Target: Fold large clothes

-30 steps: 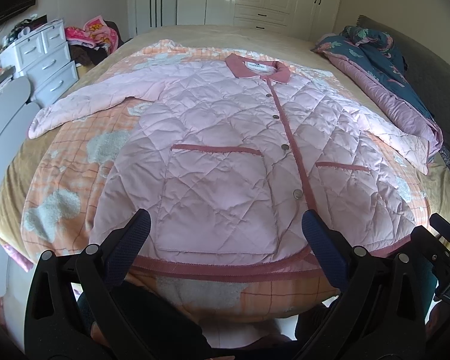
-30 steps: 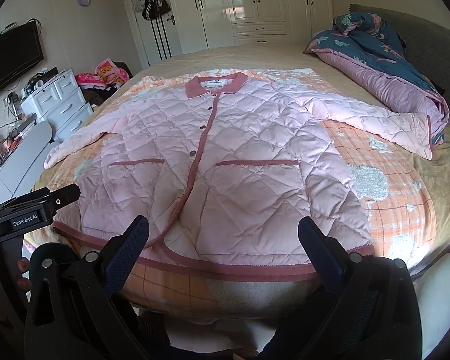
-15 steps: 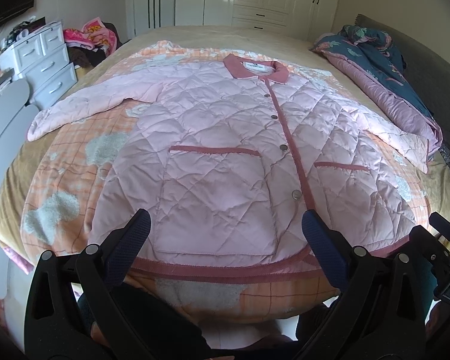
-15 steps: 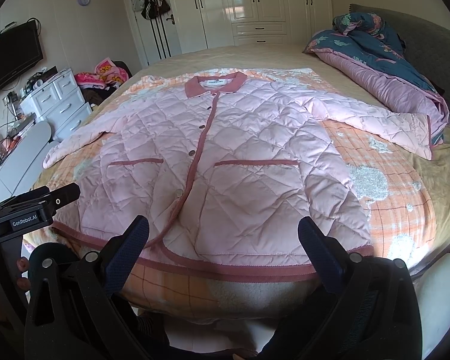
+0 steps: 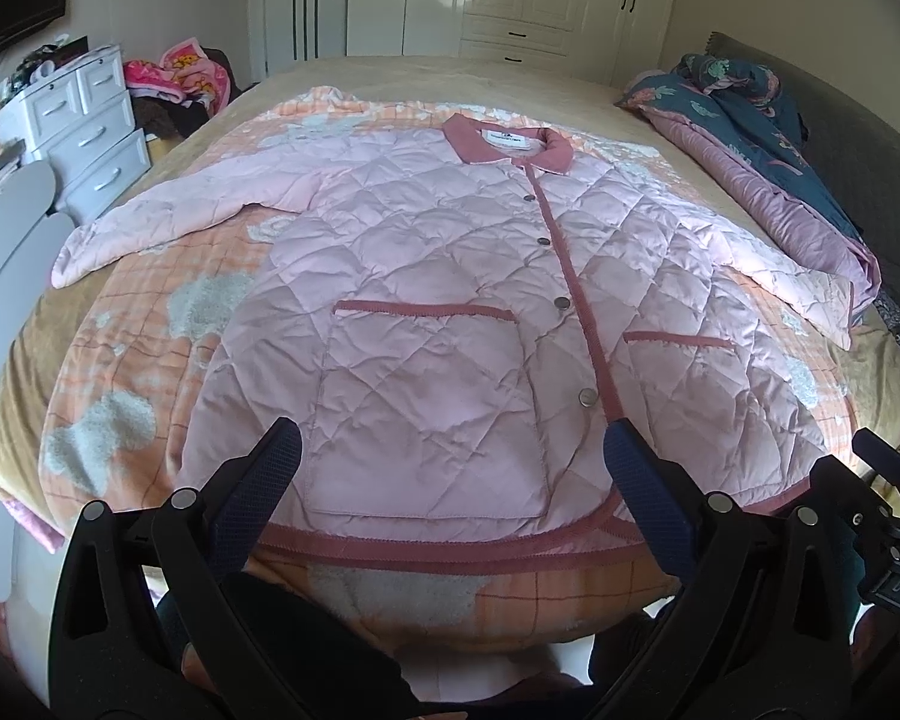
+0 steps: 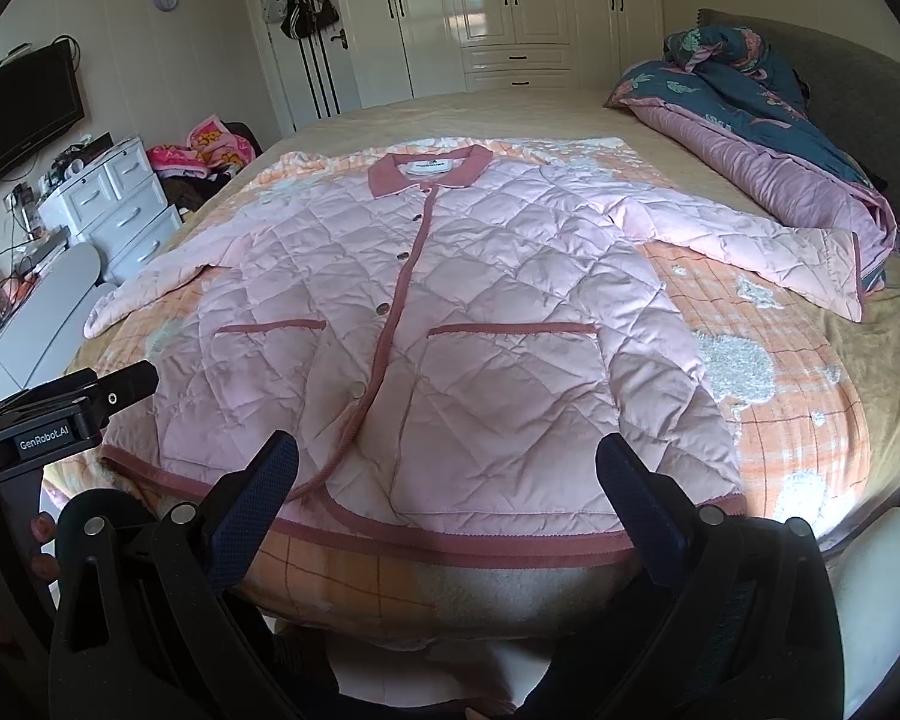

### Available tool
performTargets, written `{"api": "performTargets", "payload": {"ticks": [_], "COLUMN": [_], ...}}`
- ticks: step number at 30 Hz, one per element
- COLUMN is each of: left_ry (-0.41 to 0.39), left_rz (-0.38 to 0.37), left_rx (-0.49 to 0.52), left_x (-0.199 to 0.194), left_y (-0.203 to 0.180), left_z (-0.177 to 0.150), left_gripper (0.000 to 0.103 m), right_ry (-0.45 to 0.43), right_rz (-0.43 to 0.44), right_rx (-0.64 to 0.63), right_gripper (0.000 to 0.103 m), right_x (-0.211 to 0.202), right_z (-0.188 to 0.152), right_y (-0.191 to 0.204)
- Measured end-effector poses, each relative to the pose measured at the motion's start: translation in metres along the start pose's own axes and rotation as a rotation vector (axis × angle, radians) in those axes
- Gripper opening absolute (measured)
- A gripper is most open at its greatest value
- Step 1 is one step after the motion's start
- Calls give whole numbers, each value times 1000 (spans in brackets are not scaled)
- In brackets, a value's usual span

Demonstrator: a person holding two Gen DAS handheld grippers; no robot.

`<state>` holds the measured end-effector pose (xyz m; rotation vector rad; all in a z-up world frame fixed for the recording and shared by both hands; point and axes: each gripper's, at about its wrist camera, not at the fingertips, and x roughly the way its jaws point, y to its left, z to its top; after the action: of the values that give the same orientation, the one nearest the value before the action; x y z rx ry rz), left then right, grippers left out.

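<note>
Far left: white drawer chest beside the bed, well apart from the work. Next, spread flat and face-up on the orange plaid blanket, buttoned shut, collar toward the wardrobe: pink quilted jacket, left sleeve angled out toward the drawers, right sleeve reaching out to just beside the rumpled blue-and-purple duvet at far right. Judged as the opening step: garment laid out, nothing folded yet, both sleeves still out. Next move probably calls for a pinch on one sleeve cuff or a hem corner, then a carry across the chest; puffy, slippery-looking quilting likely to spring back, so a deep bite and a low, flat drag. Left gripper: spread wide, holding nothing, hovering at the foot of the bed over the rose-trimmed hem, blue pads apparently clear of the fabric. Right gripper: likewise spread wide and empty, poised above the hem on the placket's right-hand side, no contact visible. Both close together at the near edge, aimed up the jacket's length.
</note>
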<state>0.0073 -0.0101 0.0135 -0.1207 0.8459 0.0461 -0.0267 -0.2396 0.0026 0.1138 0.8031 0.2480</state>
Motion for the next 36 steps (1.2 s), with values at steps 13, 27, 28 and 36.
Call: {"api": "performTargets", "payload": {"ticks": [13,27,28,36], "left_ry": [3,-26,-28,-43], "left_rz": [-7,-3,2,-17], "left_rx": [-1,-38,-42,-56], "left_x": [9,26,27,41], "left_y": [-1,2,2,0], "left_z": [7,51,55,93], "left_gripper": [95,95,95,95], "right_ry": [17,-1,-5,-12], "right_rz": [-1,26,35,36], "right_rx": [-3,-25,-21,-17], "right_gripper": [99,99,99,99], "right_x": [10,30,31,51], "right_z": [7,51,55,97], "right_y": [3,17,18,18]}}
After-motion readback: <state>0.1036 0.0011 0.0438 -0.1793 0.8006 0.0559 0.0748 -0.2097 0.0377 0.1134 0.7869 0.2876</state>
